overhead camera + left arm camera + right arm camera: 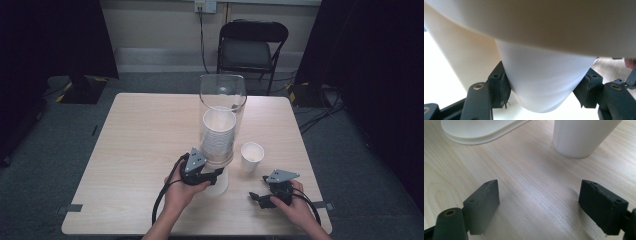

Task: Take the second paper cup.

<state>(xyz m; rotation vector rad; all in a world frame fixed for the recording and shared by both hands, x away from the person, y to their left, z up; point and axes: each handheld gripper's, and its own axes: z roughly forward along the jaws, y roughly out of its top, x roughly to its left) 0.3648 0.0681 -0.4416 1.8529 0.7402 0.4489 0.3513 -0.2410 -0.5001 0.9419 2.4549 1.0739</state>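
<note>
The left tool (216, 175) pinches the bottom cup (544, 82) under the clear dispenser (222, 95) holding a cup stack (218, 135). The right tool (257, 197) rests spread on the surface (130, 150), with a loose cup (251, 156) standing just beyond it.

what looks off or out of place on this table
Nothing stands out. The clear dispenser stands upright with its cup stack inside, the single cup sits upright, and nothing is spilled on the table.

The tall clear tube (222, 117) full of cups stands mid-table and blocks the way across; a lone white cup (251, 156) stands just beside it; the table's (135, 150) left side is bare wood.
</note>
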